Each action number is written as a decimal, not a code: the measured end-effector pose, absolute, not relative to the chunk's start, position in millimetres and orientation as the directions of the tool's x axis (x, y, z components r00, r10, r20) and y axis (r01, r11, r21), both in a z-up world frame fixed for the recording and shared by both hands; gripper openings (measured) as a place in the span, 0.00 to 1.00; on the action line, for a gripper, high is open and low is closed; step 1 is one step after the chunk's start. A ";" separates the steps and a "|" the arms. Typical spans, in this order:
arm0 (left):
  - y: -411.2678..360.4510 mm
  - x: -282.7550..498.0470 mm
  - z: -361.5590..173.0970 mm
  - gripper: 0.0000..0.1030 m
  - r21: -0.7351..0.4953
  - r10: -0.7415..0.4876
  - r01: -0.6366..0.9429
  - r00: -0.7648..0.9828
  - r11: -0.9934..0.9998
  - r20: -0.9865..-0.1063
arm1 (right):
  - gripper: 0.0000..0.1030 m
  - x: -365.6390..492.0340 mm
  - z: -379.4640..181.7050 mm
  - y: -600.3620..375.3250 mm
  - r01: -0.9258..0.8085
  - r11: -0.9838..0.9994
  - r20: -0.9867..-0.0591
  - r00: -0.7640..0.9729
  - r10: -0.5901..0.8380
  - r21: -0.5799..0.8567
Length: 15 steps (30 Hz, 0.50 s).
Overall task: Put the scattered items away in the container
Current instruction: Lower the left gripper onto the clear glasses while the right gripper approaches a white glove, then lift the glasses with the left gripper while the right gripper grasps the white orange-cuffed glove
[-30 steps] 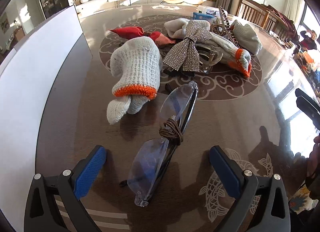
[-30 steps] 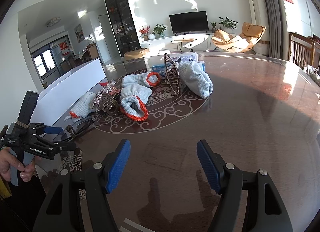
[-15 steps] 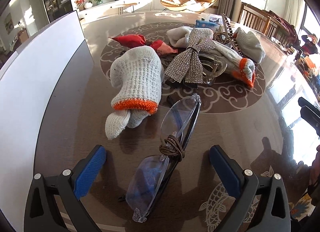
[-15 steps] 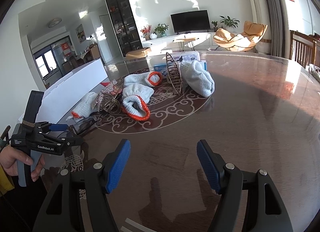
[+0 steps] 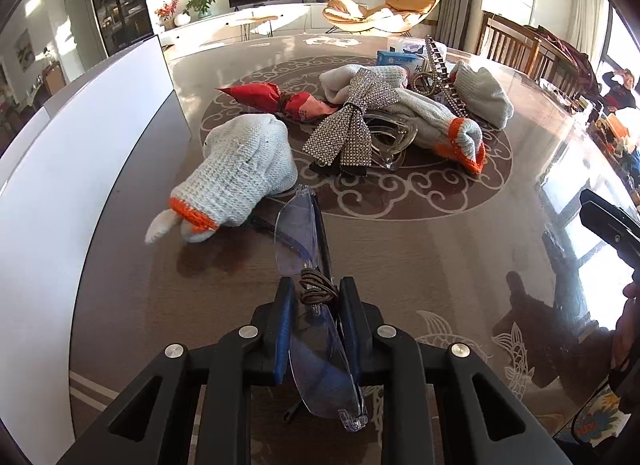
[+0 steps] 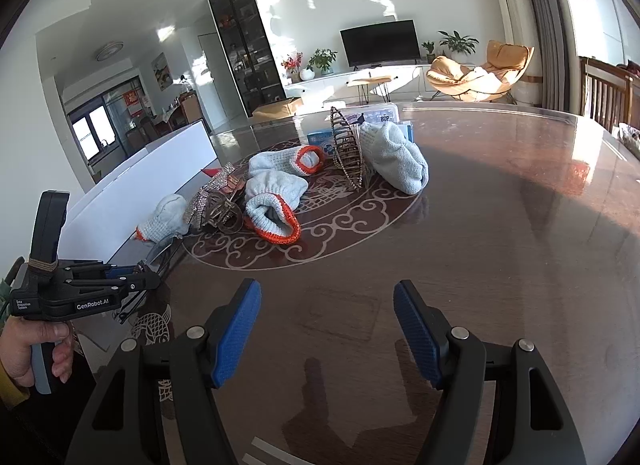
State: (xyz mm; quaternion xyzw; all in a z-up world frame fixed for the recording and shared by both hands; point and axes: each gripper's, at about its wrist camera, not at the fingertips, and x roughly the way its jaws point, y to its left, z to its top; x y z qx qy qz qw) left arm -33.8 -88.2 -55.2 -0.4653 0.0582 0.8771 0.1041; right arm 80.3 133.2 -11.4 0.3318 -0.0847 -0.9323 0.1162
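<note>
Glasses (image 5: 316,349) sit clenched between the pads of our left gripper (image 5: 316,297), gripped near the bridge where a brown hair tie (image 5: 316,285) is looped, just over the near part of the table (image 5: 420,265). Our right gripper (image 6: 328,329) hangs released with nothing between its pads. We judge the thin lens could slip or twist out, since the pads pinch only a narrow rimless edge; the far lens might also snag the knitted glove (image 5: 244,177) just beyond it. The white container (image 5: 60,185) stands along the left. Readable writing: "GenRobot.AI" on the left gripper's body in the right wrist view.
</note>
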 end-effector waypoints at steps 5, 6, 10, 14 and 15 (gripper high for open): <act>-89.8 -15.8 -55.7 0.22 -0.023 0.101 -0.144 -0.564 -0.989 -0.820 | 0.69 72.3 -15.7 129.8 0.180 -0.953 -0.629 -0.719 -0.297 0.244; -90.8 -15.4 -55.9 0.22 -0.028 0.098 -0.132 -0.567 -0.991 -0.818 | 0.69 64.9 -18.0 127.3 0.204 -0.943 -0.647 -0.688 -0.329 0.262; -96.4 -17.8 -56.9 0.22 -0.065 0.109 -0.097 -0.576 -0.993 -0.810 | 0.68 18.6 -30.7 116.5 0.279 -0.893 -0.694 -0.562 -0.449 0.352; -98.3 -20.3 -57.5 0.22 -0.090 0.112 -0.067 -0.582 -0.994 -0.805 | 0.68 -25.1 -24.4 90.3 0.375 -0.891 -0.724 -0.537 -0.433 0.254; -98.2 -21.9 -57.7 0.22 -0.097 0.113 -0.058 -0.583 -0.994 -0.804 | 0.68 -34.5 -24.5 83.2 0.398 -0.883 -0.735 -0.516 -0.440 0.249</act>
